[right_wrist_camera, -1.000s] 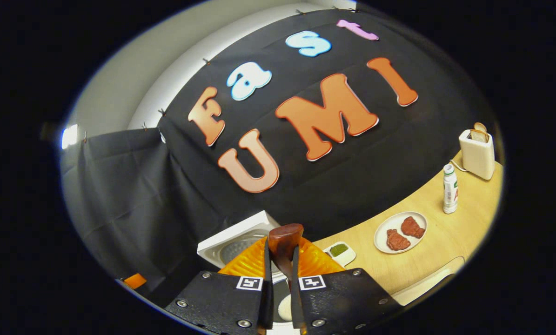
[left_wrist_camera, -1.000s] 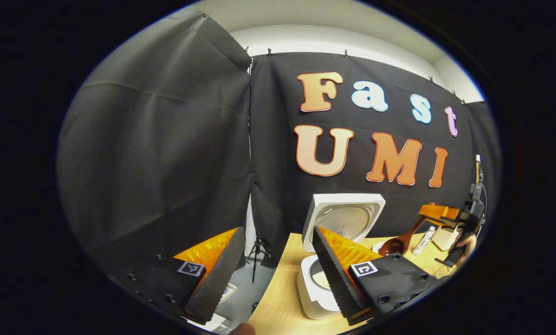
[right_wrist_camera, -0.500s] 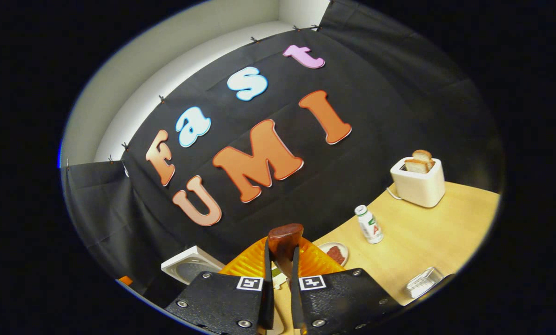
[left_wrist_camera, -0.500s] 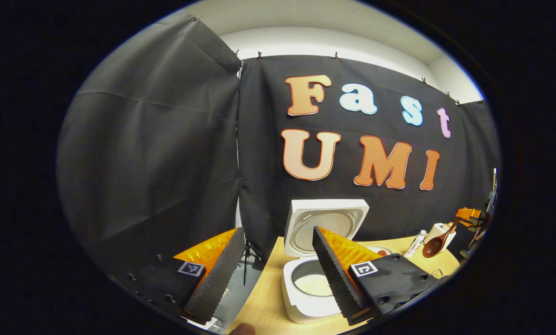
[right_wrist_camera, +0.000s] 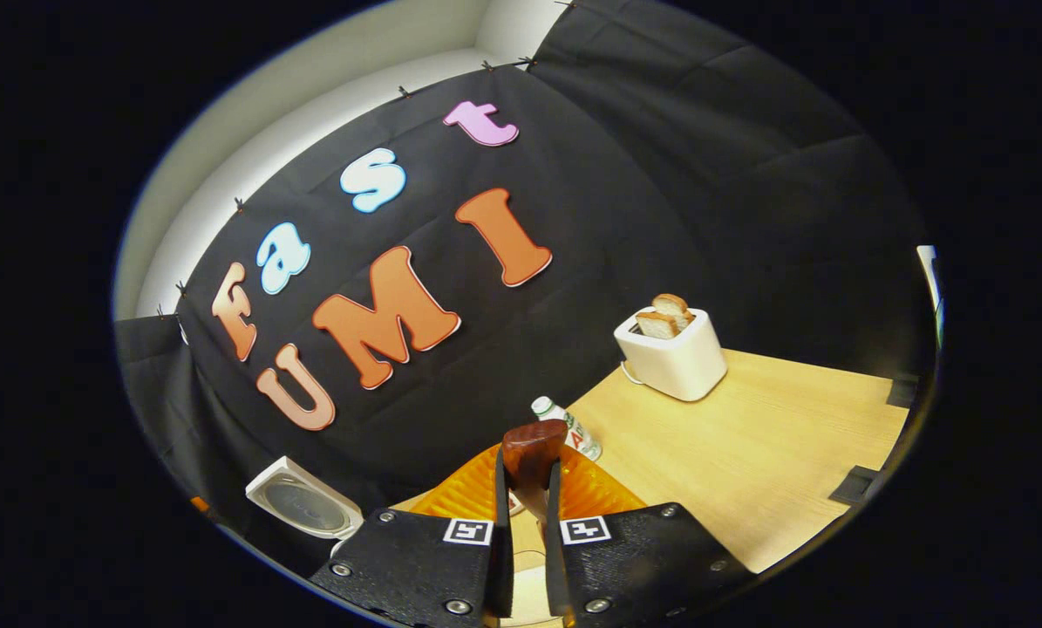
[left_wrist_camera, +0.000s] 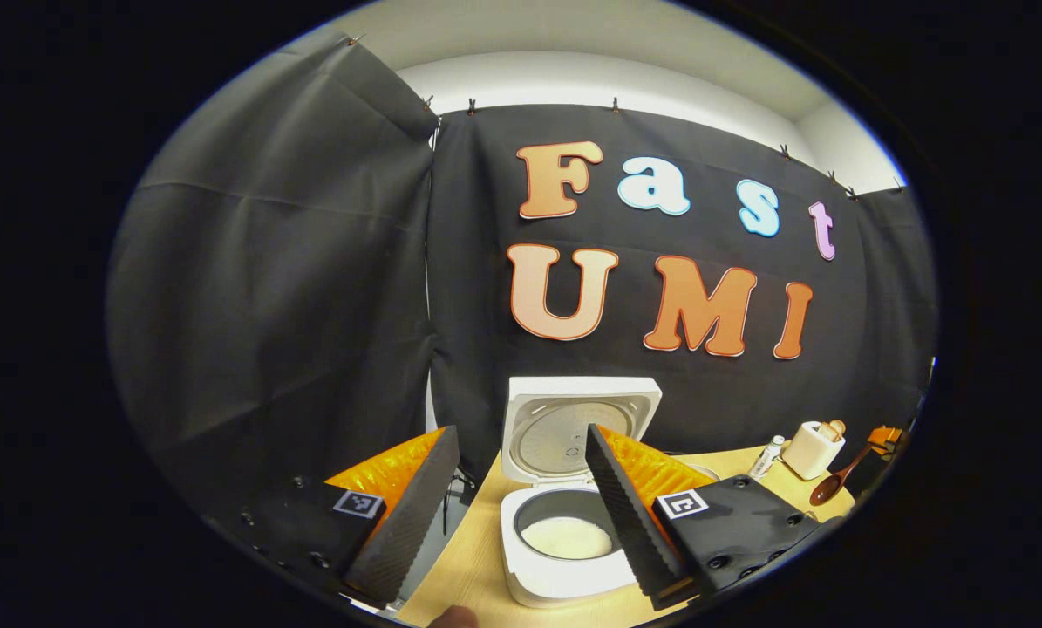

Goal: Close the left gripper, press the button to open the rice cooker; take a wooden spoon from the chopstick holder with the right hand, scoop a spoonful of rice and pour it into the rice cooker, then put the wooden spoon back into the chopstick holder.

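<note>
Your left gripper (left_wrist_camera: 521, 506) stands wide open with nothing between its fingers, above the rice cooker (left_wrist_camera: 564, 523). The cooker sits on the wooden table (right_wrist_camera: 747, 471) with its lid (left_wrist_camera: 573, 423) raised upright and white rice (left_wrist_camera: 566, 537) in the pot. Your right gripper (right_wrist_camera: 527, 523) is clamped on the wooden spoon (right_wrist_camera: 531, 453), bowl protruding past the fingertips, near the bottle (right_wrist_camera: 568, 427) and short of the toaster (right_wrist_camera: 670, 353).
</note>
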The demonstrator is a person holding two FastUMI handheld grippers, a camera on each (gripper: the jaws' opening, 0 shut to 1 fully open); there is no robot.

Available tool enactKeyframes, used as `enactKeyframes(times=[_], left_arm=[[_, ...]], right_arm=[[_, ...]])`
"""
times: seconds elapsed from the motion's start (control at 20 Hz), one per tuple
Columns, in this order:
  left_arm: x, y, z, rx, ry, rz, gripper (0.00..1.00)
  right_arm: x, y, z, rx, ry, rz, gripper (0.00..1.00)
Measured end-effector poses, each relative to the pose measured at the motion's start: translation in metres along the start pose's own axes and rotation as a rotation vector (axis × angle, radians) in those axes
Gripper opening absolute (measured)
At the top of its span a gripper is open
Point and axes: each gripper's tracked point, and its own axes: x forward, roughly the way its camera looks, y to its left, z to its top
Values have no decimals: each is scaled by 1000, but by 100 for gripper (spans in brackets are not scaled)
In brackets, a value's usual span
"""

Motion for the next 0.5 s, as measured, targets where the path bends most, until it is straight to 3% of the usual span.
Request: enactKeyframes(times=[0.25, 0.5], left_arm=[[-6, -15, 4, 16, 0, 1, 99], [-11, -24, 5, 33, 3, 11, 99]], right_arm=[[-2, -52, -31, 4, 30, -73, 14], [3, -74, -57, -5, 47, -92, 14]])
